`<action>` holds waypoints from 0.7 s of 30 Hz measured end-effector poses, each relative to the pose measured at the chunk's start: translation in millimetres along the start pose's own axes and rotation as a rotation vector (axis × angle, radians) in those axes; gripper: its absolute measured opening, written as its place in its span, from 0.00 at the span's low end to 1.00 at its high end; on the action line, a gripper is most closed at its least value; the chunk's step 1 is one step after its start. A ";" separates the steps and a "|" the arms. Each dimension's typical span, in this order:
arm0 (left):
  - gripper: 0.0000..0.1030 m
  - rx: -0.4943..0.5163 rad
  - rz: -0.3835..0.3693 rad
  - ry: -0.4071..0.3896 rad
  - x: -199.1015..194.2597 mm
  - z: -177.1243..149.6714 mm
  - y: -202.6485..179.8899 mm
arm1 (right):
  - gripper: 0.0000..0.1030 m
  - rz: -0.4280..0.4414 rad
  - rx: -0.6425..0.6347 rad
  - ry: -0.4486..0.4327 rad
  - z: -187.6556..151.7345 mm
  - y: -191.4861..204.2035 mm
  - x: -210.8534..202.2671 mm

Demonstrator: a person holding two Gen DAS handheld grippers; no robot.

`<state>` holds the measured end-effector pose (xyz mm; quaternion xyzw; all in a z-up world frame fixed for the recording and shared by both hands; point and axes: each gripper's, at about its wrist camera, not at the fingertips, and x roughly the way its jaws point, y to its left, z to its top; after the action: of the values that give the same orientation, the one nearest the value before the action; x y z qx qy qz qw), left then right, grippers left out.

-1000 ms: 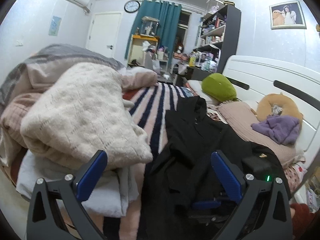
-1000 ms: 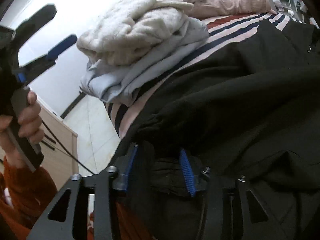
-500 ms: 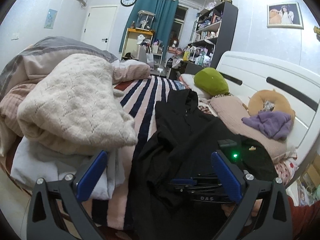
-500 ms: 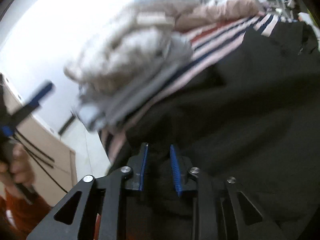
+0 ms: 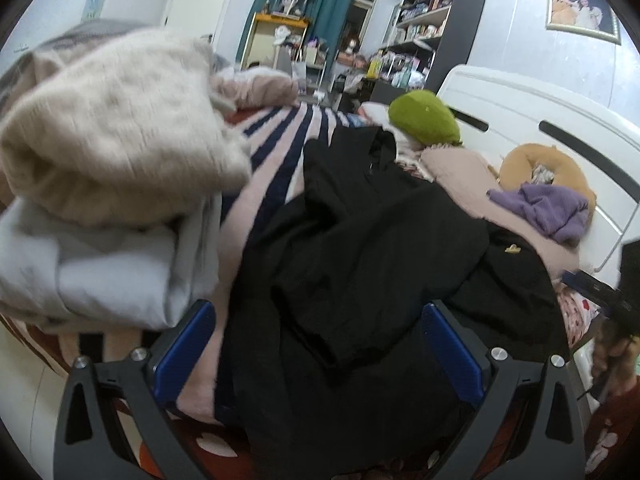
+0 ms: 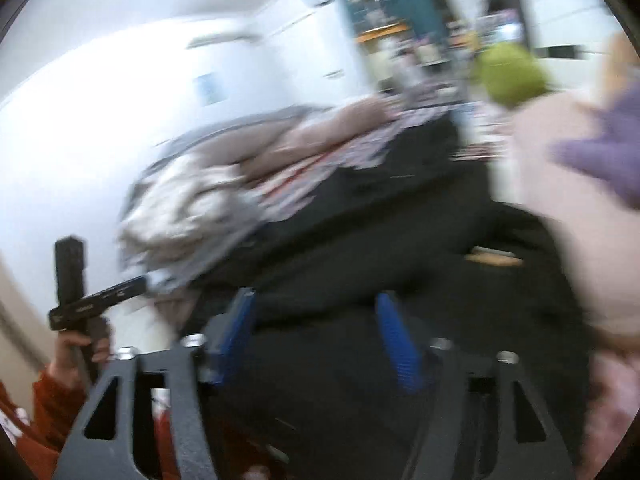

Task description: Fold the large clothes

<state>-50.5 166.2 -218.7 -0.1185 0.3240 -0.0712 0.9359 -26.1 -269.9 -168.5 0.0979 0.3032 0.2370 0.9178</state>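
A large black garment (image 5: 380, 240) lies rumpled across the striped bedspread (image 5: 280, 152), with one flap laid over its middle. My left gripper (image 5: 318, 348) hangs low at the bed's near edge, open, with its blue pads (image 5: 184, 344) either side of the garment's near hem and not touching it. The right wrist view is blurred by motion. My right gripper (image 6: 316, 340) is over the black garment (image 6: 360, 240); its jaws are opening and the pads (image 6: 396, 344) press on nothing. A hand (image 6: 80, 344) in a red-orange sleeve holds the left tool.
A stack of folded clothes, a cream knit (image 5: 112, 132) on pale blue cloth (image 5: 100, 280), fills the bed's left side. A green cushion (image 5: 424, 120), a purple garment (image 5: 548, 208) and an orange ring pillow lie by the white headboard (image 5: 540, 112). Shelves stand behind.
The right gripper was shut on the black garment's edge; it has let go, opened and swung fast to the right. The left gripper has sunk closer to the bed.
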 end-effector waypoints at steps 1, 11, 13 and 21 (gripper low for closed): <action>0.99 -0.003 0.004 0.009 4.2 -3.4 1.1 | 0.75 -0.034 0.018 0.001 -6.3 -11.1 -8.2; 0.99 -0.094 0.017 0.081 42.9 -29.9 18.3 | 0.75 -0.272 0.152 0.066 -86.0 -87.4 -33.7; 0.95 -0.106 0.018 0.096 48.0 -38.7 22.7 | 0.75 -0.276 0.155 0.051 -90.4 -87.6 -34.8; 0.87 -0.163 -0.061 0.150 61.0 -50.9 26.0 | 0.79 -0.227 0.074 0.117 -98.2 -79.8 -27.1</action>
<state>-33.2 169.5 -300.4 -0.1983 0.3941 -0.0816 0.8937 -74.4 -349.0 -258.7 0.0829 0.3738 0.1254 0.9153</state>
